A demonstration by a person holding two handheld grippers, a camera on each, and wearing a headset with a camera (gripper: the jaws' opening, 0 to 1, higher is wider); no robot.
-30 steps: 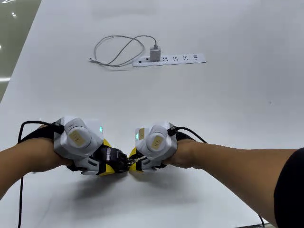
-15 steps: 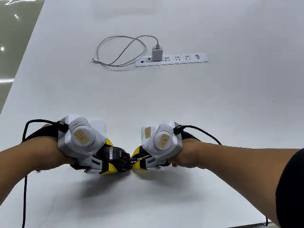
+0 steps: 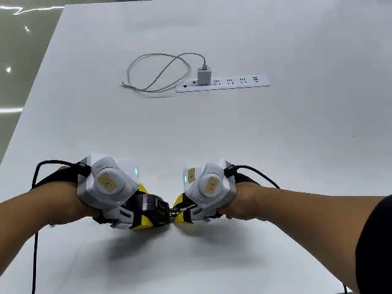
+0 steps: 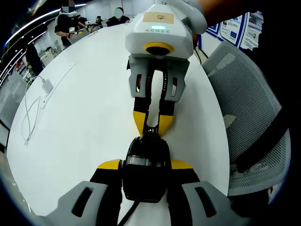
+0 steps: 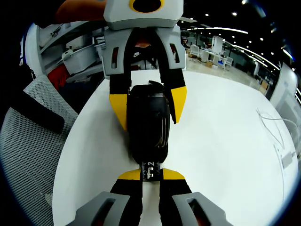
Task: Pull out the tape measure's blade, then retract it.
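A black tape measure sits between the two grippers near the front of the white table. My left gripper is shut on its body, one yellow-tipped jaw on each side. Facing it, my right gripper is shut on the blade. Only a short stub of blade with printed marks shows between the right jaws and the case. In the left gripper view the right gripper meets the case's front.
A white power strip with a plugged-in charger and a looped cable lies at the far side. The table's left edge borders a shiny floor. A grey mesh chair stands behind. Black cables trail from both grippers.
The head camera has tilted, so the whole picture shifted down a little. Both grippers stay close together at the tape measure, with no visible change in the blade's length.
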